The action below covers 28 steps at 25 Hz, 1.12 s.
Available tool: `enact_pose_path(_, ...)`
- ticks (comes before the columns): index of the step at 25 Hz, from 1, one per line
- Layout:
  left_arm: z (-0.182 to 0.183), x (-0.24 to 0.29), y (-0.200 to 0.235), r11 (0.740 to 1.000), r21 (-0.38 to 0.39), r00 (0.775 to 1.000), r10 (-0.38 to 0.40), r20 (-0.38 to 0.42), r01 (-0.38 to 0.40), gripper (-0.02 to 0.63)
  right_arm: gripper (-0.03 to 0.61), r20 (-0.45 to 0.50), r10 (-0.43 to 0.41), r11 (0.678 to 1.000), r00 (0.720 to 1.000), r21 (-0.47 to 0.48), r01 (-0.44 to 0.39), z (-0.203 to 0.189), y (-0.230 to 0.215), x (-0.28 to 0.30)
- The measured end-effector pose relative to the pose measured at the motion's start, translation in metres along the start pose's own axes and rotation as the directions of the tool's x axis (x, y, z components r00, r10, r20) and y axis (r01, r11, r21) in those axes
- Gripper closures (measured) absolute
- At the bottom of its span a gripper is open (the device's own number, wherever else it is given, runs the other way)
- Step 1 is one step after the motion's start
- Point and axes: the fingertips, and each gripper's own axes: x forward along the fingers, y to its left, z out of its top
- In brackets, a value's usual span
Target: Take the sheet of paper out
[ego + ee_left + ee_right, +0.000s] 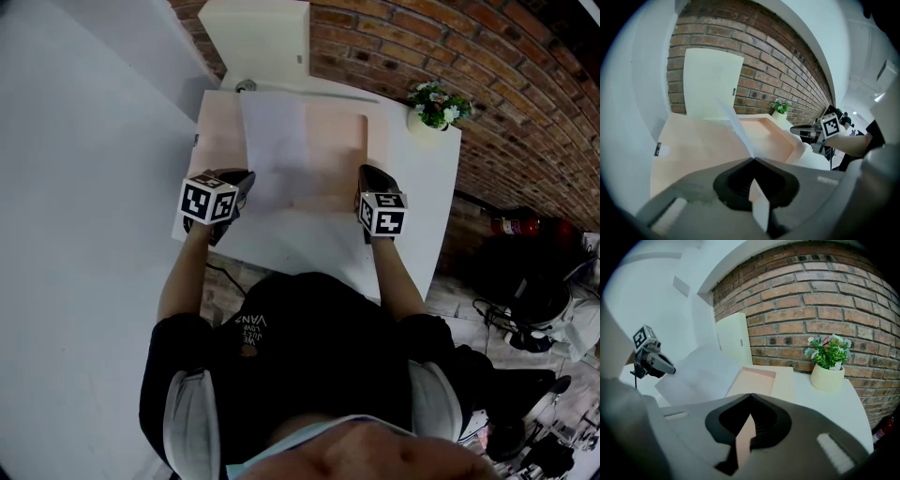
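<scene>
A peach paper folder point(333, 141) lies flat on the white table point(427, 206). A white sheet of paper point(275, 150) lies over the folder's left half, and its near left edge is lifted. My left gripper point(244, 180) is shut on that edge. In the left gripper view the sheet point(737, 126) rises edge-on from the closed tips of the left gripper point(753, 159). My right gripper point(367, 175) is shut on the folder's near right edge. A strip of the folder point(740, 439) shows between the jaws of the right gripper point(750, 394), and the sheet point(701, 373) shows to its left.
A potted plant point(437, 105) stands at the table's far right corner. A cream panel point(258, 42) leans against the brick wall point(487, 84) behind the table. A red fire extinguisher point(517, 225) and dark gear lie on the floor to the right.
</scene>
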Motion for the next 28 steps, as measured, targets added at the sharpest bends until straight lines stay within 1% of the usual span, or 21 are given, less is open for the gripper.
enact_pose_path(7, 0.008, -0.018, 0.001, 0.996, 0.082, 0.999, 0.024, 0.040, -0.028, 0.612, 0.580, 0.003, 0.029, 1.000, 1.000, -0.007, -0.029, 0.000, 0.020, 0.006)
enact_pose_path(12, 0.018, -0.030, -0.013, 0.986, 0.163, 0.997, 0.008, 0.077, -0.020, 0.612, 0.580, 0.014, 0.059, 0.998, 0.998, -0.013, -0.059, 0.004, 0.034, 0.011)
enact_pose_path(16, 0.027, -0.041, -0.026, 0.972, 0.234, 0.991, -0.032, 0.129, 0.001, 0.612, 0.580, 0.041, 0.091, 0.996, 0.995, -0.007, -0.091, 0.010, 0.047, 0.015)
enact_pose_path(21, 0.035, -0.051, -0.042, 0.946, 0.324, 0.980, -0.094, 0.173, 0.034, 0.613, 0.580, 0.106, 0.138, 0.990, 0.985, 0.008, -0.140, 0.022, 0.058, 0.015)
enact_pose_path(24, 0.036, -0.055, -0.051, 0.930, 0.361, 0.970, -0.153, 0.190, 0.075, 0.613, 0.580, 0.145, 0.177, 0.983, 0.974, 0.014, -0.181, 0.030, 0.064, 0.013)
enact_pose_path(28, 0.040, -0.059, -0.061, 0.907, 0.407, 0.956, -0.206, 0.209, 0.106, 0.613, 0.578, 0.182, 0.194, 0.979, 0.964, 0.024, -0.202, 0.037, 0.064, 0.009)
